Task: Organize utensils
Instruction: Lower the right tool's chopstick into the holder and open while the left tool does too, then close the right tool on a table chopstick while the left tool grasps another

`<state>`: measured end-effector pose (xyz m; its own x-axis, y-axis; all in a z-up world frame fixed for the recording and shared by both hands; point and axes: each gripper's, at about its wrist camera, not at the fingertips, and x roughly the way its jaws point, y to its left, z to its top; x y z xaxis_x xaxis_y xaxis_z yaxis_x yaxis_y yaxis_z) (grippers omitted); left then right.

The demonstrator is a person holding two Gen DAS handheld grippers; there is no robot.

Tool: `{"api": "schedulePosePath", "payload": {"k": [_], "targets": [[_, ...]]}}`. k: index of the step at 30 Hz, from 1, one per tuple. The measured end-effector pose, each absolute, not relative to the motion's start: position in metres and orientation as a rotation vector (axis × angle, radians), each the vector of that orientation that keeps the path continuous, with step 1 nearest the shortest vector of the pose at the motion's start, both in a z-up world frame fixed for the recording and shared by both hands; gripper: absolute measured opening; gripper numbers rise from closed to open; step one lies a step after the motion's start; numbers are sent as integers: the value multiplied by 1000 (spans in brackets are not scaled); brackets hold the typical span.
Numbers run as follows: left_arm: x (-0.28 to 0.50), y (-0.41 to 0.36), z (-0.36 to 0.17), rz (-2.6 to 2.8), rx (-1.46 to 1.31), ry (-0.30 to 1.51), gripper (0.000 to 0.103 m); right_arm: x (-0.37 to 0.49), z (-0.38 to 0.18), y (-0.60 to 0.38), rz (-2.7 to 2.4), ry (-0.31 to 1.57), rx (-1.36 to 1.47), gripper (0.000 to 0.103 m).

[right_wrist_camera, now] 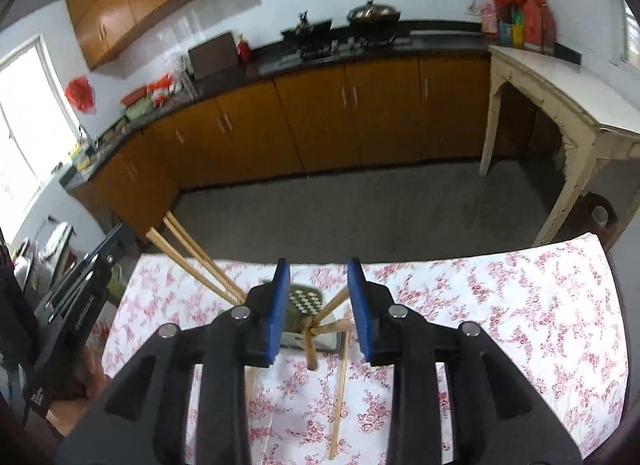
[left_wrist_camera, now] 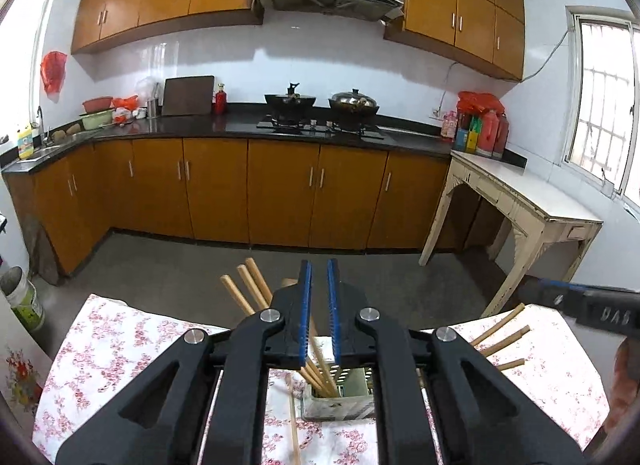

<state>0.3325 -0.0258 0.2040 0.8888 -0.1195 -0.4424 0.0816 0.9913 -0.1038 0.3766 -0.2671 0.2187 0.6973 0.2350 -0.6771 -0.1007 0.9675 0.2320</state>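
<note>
Left gripper lettering unreadable, chopsticks in holder — unlabelled

Quick count: three chopsticks poking up just left of the left tool's tips, three more fanned out to its right. One holder under it. One loose chopstick flat on the worktop below the right tool. Two woks sit far ahead.
</note>
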Motion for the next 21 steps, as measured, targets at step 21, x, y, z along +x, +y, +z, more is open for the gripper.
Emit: {"api": "schedulePosePath", "payload": {"k": [21], "targets": [[268,32,98,23,1,625,30,315,36,-328,17,960,230,39]]}}
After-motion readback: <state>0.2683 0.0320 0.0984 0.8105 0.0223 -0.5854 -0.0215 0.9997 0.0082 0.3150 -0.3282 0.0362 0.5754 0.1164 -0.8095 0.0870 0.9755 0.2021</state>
